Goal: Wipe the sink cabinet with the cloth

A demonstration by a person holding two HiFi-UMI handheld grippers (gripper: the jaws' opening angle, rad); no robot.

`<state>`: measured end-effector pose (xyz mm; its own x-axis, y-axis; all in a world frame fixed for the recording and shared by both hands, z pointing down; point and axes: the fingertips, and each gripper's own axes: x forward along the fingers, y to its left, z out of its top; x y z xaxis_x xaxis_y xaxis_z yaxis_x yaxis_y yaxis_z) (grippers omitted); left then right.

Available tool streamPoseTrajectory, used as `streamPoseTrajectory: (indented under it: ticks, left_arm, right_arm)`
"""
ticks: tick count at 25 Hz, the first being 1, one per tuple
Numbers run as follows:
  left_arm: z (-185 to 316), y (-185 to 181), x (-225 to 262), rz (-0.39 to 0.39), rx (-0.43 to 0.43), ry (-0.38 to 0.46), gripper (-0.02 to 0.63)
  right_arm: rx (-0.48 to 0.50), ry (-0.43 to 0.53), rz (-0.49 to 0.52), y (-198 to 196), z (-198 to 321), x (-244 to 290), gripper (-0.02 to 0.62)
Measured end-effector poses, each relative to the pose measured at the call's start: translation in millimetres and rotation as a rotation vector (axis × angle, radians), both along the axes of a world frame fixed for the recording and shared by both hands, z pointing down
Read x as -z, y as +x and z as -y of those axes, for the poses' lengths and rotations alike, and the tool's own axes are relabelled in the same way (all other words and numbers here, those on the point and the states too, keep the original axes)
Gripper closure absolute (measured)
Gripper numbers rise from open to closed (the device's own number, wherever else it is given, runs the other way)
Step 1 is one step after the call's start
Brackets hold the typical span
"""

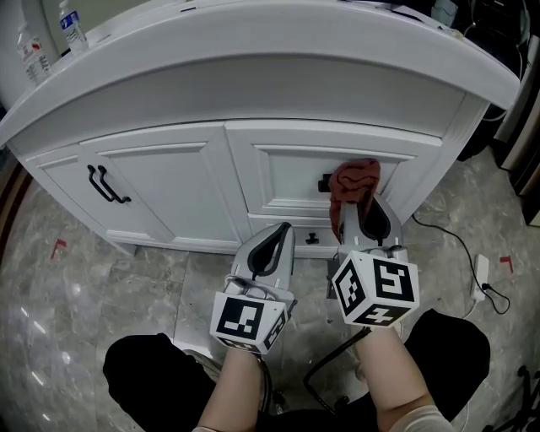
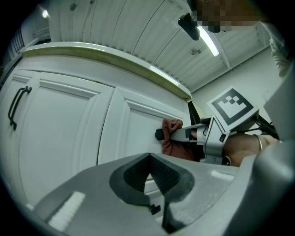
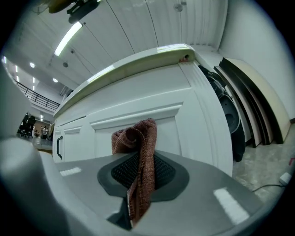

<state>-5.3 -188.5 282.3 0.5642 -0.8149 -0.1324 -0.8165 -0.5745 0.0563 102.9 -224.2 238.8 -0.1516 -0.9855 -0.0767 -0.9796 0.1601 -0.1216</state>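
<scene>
The white sink cabinet (image 1: pixel 169 194) stands in front of me under a curved countertop. A reddish-brown cloth (image 1: pixel 354 179) is bunched against the right drawer front, touching the black knob (image 1: pixel 325 183). My right gripper (image 1: pixel 359 204) is shut on the cloth (image 3: pixel 138 152), which hangs down between its pads. My left gripper (image 1: pixel 277 234) hovers lower and to the left, shut with nothing in it, a short way off the cabinet face. From the left gripper view, the cloth (image 2: pixel 173 138) and knob (image 2: pixel 159 134) show beyond the left gripper (image 2: pixel 150 173).
Two black door handles (image 1: pixel 105 184) sit on the left door. A smaller knob (image 1: pixel 313 239) is on the lower drawer. Water bottles (image 1: pixel 74 25) stand on the countertop. A cable and power strip (image 1: pixel 483 270) lie on the marble floor at right. Dark boards (image 3: pixel 244 101) lean beside the cabinet.
</scene>
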Motion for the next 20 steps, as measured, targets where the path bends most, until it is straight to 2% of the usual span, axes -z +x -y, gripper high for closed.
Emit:
streamPoseTrajectory:
  ticks: [7,14,20]
  left_arm:
    - [4,11,-5,0.008,-0.011,-0.002,0.606]
    - [4,28,-3,0.007,-0.045,-0.006,0.606]
    - [-2,47,0,0.086,-0.075,0.037,0.606]
  right_arm:
    - [0.011,0.01,-0.005,2,4,-1,0.511]
    - [-0.006,0.006,-0.071,22,0,0,0.508]
    - [-0.036,-0.001,-0.056,47,-4,-1,0.508]
